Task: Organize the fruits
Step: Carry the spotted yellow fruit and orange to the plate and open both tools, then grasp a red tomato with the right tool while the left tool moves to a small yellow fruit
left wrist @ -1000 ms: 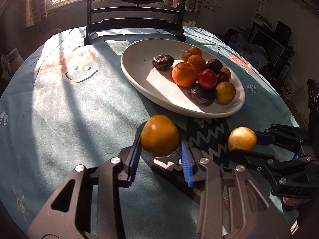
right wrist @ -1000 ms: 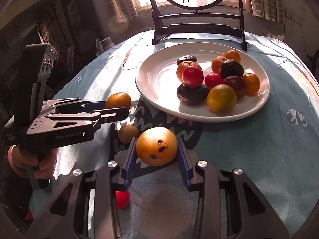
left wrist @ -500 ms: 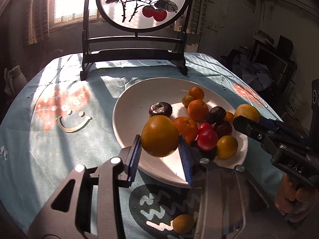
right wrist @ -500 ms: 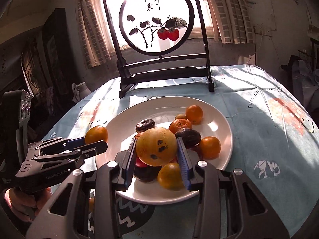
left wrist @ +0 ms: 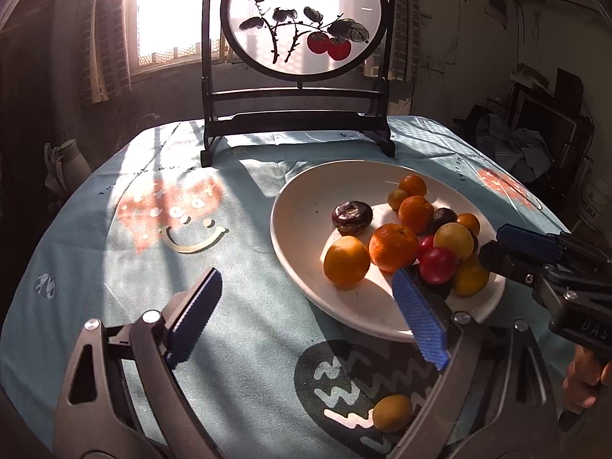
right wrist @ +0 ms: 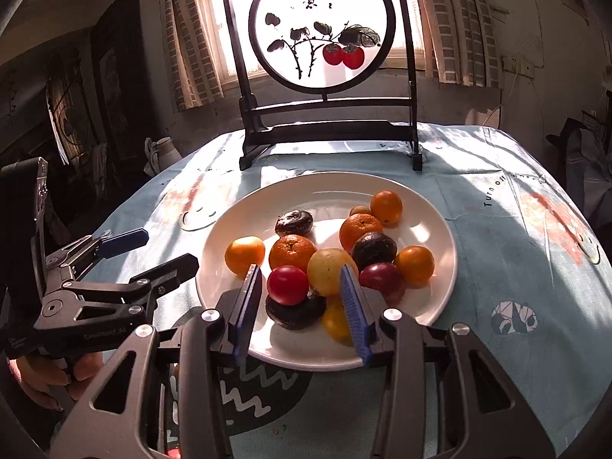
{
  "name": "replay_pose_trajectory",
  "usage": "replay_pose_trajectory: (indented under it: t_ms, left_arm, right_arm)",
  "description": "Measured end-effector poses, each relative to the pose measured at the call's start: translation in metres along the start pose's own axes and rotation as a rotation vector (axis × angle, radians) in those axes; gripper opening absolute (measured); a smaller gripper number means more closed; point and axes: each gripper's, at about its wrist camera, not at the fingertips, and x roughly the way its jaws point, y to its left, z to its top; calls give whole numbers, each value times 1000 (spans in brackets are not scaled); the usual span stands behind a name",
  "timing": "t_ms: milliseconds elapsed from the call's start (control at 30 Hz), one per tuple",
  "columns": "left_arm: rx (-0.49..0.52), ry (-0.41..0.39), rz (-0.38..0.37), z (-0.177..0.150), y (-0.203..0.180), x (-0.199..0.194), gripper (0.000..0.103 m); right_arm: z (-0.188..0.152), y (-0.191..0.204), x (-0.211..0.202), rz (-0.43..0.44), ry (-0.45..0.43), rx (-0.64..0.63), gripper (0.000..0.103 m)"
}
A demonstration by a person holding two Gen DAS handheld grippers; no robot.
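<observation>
Dropping fruit onto the white plate [right wrist: 440,229]. Left gripper [left wrist: 306,317] jaws opening, wide, nothing between them; its orange fruit [left wrist: 346,262] lies at the plate's near-left edge. Right gripper [right wrist: 302,306] jaws opening; yellow fruit [right wrist: 329,271] sits on the pile, apparently released. Next: back off, fetch the small fruit [left wrist: 392,413] left on the desk [left wrist: 95,248].

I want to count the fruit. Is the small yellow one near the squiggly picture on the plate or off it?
Off. The small yellow-brown fruit lies on the blue tablecloth's dark squiggle patch, outside the white oval plate's rim.
</observation>
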Motion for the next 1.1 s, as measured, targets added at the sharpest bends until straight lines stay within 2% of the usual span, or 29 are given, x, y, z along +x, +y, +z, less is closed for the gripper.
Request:
replay_pose_trajectory:
  t_ms: [100, 233, 500, 667, 933, 1100]
  left_arm:
    - [-19, 13, -14, -7, 3, -5, 92]
    - [11, 10, 13, -13, 1, -11, 94]
    - [31, 6, 19, -22, 1, -25, 98]
    - [44, 8, 56, -24, 3, -26, 98]
    - [-5, 32, 61, -22, 15, -25, 98]
    - [-14, 39, 66, -22, 18, -24, 98]
  right_arm:
    - [-8, 11, -8, 4, 3, -44, 43]
    - [-18, 20, -17, 25, 13, -75, 43]
    - [-38, 34, -28, 72, 75, -128, 43]
    - [-53, 49, -24, 111, 153, -183, 43]
    - [-74, 74, -19, 220, 273, -270, 43]
    - [-87, 83, -19, 215, 323, -317, 43]
